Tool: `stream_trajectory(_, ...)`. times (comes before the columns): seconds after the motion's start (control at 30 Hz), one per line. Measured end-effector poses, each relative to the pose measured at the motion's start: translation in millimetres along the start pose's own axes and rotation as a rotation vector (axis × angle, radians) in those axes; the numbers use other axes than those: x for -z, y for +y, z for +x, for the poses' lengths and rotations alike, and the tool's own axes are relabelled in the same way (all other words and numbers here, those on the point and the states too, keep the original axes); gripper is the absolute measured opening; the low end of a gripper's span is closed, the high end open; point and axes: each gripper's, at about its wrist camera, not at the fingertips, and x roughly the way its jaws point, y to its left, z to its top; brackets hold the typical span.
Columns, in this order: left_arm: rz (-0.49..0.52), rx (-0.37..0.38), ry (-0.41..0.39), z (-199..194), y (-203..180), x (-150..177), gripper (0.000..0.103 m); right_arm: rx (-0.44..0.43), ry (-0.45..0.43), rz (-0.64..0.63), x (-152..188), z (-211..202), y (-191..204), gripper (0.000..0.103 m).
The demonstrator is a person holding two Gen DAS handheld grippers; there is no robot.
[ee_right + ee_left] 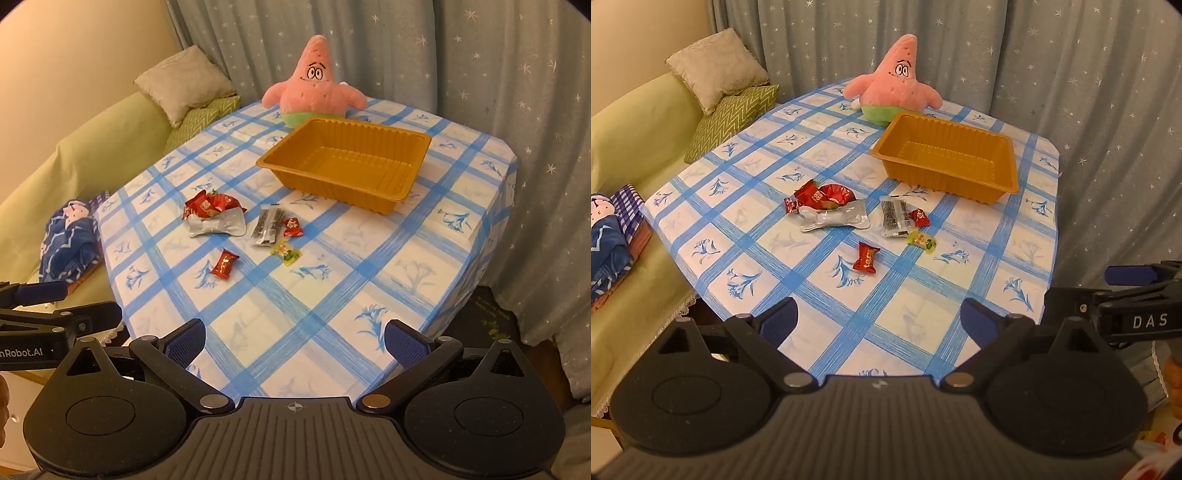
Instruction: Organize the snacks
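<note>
An empty orange plastic tray (1004,184) (400,192) stands on the far right part of the table. Several snacks lie loose in the middle: a pile of red wrappers (822,195) (208,203) on a silver pouch (834,219) (218,225), a dark clear-wrapped bar (894,216) (266,225), a small red candy (919,217) (293,227), a yellow-green candy (921,240) (285,252) and a lone red candy (866,258) (224,263). My left gripper (881,321) and my right gripper (293,339) are open and empty, above the table's near edge.
The table has a blue-and-white checked cloth (923,295) (369,258). A pink star plush (897,83) (314,85) sits behind the tray. A green sofa (635,147) (92,162) with cushions and a folded blue blanket (68,240) is on the left. Starred curtains hang behind.
</note>
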Motion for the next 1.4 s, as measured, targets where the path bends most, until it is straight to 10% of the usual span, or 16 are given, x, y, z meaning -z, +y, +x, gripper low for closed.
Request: stream_trajectory(1.4,-0.002,0.003,0.0,-0.1,0.1,0.0,0.094,0.004,-0.007,-0.004,-2.3,0.5,2.6,0.103)
